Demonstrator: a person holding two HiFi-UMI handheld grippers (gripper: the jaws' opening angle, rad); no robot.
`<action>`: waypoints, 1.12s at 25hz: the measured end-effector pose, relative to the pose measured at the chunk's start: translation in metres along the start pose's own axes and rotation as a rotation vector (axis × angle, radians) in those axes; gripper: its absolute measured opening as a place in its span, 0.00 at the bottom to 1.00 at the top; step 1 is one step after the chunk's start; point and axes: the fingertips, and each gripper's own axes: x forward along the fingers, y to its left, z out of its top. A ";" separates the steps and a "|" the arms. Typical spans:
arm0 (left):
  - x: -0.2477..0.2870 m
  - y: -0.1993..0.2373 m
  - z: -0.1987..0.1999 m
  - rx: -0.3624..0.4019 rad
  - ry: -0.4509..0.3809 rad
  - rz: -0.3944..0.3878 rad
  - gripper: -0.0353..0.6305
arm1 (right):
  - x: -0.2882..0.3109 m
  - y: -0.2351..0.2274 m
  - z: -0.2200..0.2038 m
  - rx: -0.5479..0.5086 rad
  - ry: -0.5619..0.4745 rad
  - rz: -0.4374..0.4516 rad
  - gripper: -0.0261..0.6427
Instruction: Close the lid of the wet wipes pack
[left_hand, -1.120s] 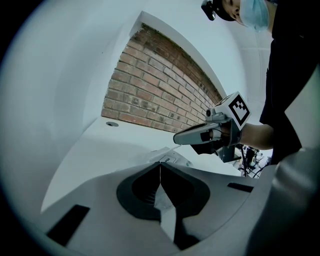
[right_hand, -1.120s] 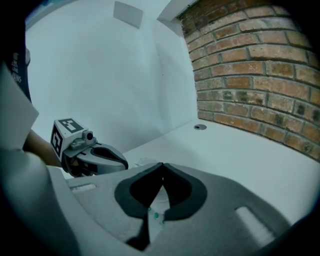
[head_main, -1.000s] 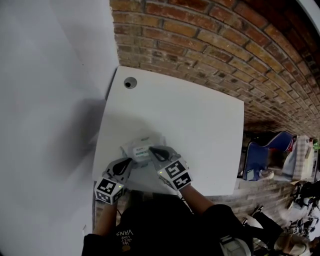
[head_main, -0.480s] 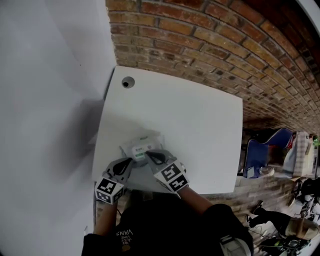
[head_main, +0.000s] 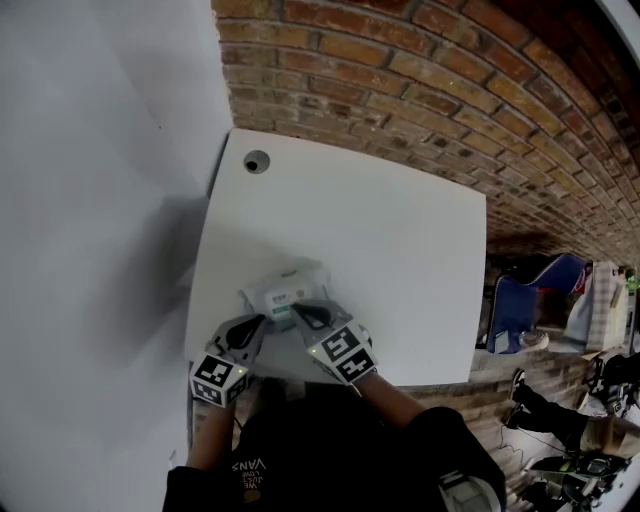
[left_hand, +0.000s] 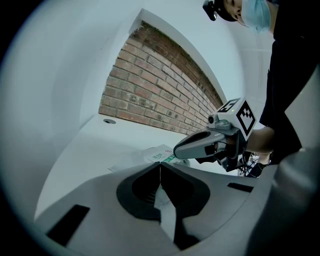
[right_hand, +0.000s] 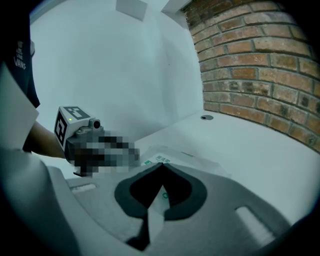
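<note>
Right tool (head_main: 299, 309) low over wipes pack (head_main: 284, 284)

right tool (head_main: 299, 313): drawn slightly back toward the person, tips nearer the left tool (head_main: 257, 322)
wet wipes pack (head_main: 282, 289): more top shows beyond the right tool
bystander's legs (head_main: 548, 412): shifted, far right of the right tool

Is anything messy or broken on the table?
Nothing stands out. The wet wipes pack lies flat on the white table, nothing spilled, with the left claw and right claw both shut at its near side.
</note>
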 end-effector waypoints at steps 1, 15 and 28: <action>0.000 0.000 0.000 -0.001 0.000 0.000 0.05 | 0.000 0.000 0.000 0.001 0.002 0.001 0.04; -0.001 -0.002 -0.008 0.001 0.008 -0.012 0.05 | 0.006 0.000 -0.010 -0.008 0.036 0.007 0.04; 0.000 -0.004 -0.015 0.000 0.014 -0.023 0.05 | 0.012 -0.001 -0.015 -0.025 0.067 0.009 0.04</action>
